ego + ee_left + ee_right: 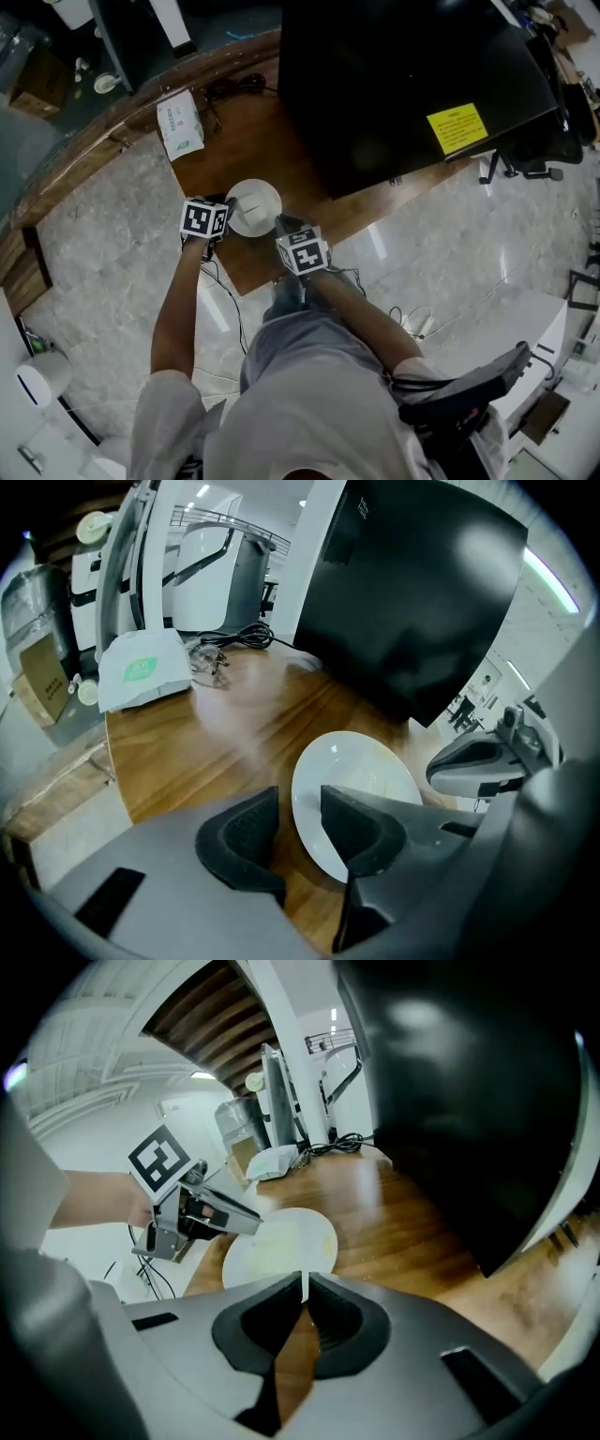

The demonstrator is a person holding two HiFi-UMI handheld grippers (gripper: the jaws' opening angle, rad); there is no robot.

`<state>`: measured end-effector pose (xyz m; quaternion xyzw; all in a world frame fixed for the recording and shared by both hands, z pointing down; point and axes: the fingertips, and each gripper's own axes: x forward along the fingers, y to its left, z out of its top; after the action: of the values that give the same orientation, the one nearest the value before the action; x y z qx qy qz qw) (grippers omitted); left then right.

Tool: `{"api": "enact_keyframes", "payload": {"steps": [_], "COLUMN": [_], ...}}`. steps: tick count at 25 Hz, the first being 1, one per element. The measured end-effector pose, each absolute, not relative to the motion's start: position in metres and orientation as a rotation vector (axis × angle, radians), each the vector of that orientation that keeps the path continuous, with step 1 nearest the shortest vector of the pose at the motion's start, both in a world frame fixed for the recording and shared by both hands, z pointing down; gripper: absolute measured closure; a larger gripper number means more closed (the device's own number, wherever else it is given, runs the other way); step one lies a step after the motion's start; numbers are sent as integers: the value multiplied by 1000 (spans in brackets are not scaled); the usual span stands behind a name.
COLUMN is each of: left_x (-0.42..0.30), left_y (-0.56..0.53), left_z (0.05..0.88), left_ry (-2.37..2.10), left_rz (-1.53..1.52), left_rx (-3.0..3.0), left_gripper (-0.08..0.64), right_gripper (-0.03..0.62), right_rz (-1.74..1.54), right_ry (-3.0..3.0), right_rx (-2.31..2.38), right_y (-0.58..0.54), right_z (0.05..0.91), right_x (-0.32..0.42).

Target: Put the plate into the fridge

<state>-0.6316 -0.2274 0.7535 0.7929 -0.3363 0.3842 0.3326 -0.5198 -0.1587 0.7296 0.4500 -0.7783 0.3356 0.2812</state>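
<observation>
A white plate (253,204) (361,766) (281,1241) lies flat on the wooden counter (230,150), just in front of the black fridge (403,84) (412,602) (469,1101), whose front looks closed. At the plate's left rim, my left gripper (228,208) (298,822) is open, with the rim in the gap between its pads and neither pad pressing on it. My right gripper (281,225) (305,1302) is shut on the plate's near right rim, and a thin white sliver of it shows between the pads.
A white packet (180,122) (141,667) and a coiled black cable (234,89) (234,639) lie further back on the counter. The counter's front edge is right beside the plate, with marble floor (112,244) below. A chair (469,394) stands behind me on the right.
</observation>
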Motion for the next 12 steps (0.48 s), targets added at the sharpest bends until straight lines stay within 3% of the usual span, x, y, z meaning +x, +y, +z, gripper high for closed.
{"api": "enact_keyframes", "payload": {"steps": [12], "left_x": [-628], "left_y": [-237], "left_z": [758], "left_ry": [-833], "left_rz": [1006], "left_rx": [2095], "left_gripper": [422], "right_gripper": [571], "right_rz": [1575], "right_ry": [-1975], "right_rx": [1255], "right_y": [-170], "right_z": [763], "right_x": [-499]}}
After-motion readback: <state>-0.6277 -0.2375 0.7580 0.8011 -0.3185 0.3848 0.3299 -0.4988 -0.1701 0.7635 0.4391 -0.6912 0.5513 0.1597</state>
